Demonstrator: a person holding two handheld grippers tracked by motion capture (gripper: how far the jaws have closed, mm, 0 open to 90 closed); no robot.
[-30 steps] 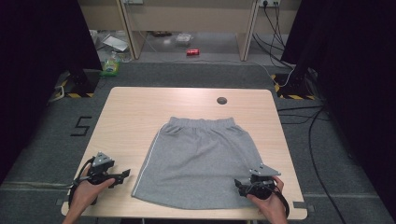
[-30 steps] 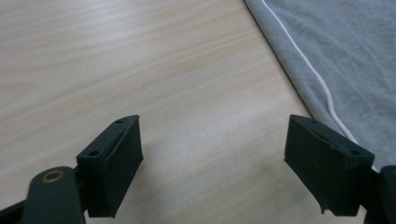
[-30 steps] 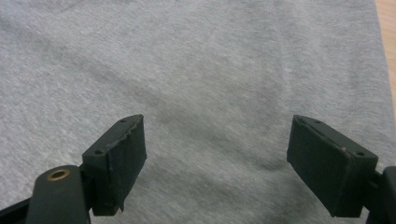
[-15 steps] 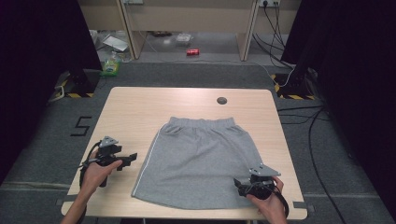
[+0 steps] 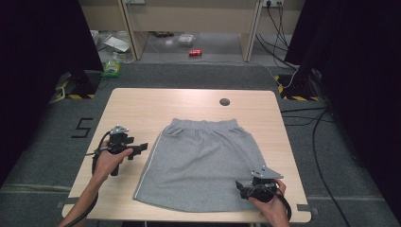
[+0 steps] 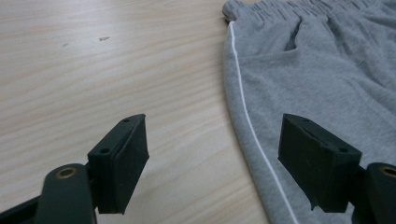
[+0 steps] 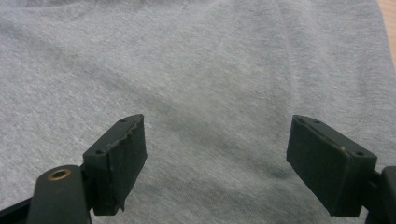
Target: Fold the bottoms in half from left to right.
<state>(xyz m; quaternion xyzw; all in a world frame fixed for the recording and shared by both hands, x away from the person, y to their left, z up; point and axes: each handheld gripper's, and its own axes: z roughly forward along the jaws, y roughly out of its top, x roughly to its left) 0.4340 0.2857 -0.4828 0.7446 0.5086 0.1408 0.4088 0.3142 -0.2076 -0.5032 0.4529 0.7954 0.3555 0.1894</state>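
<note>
A light wooden desk (image 5: 142, 109) carries a grey skirt (image 5: 203, 161), spread flat at mid-desk with its elastic waistband (image 5: 203, 125) toward the far edge and its hem toward the person. A white piping stripe (image 6: 247, 121) runs down the garment's left side seam. A small dark disc (image 5: 224, 101) lies on the desk beyond the waistband, well apart from the cloth.

The left gripper (image 5: 138, 149) hovers just beside the skirt's left edge, its fingers (image 6: 119, 168) released and straddling bare wood and the piped seam. The right gripper (image 5: 242, 187) sits over the lower right corner of the skirt near the hem, its fingers (image 7: 116, 161) likewise spread wide above the fabric, grasping nothing.

The cloth appears to be a soft jersey knit: light, limp and likely to drape or bunch when lifted, not fragile or slippery. The firmest places to take hold would probably be the thicker seamed edges, namely the side seam, hem corners or gathered waistband.
</note>
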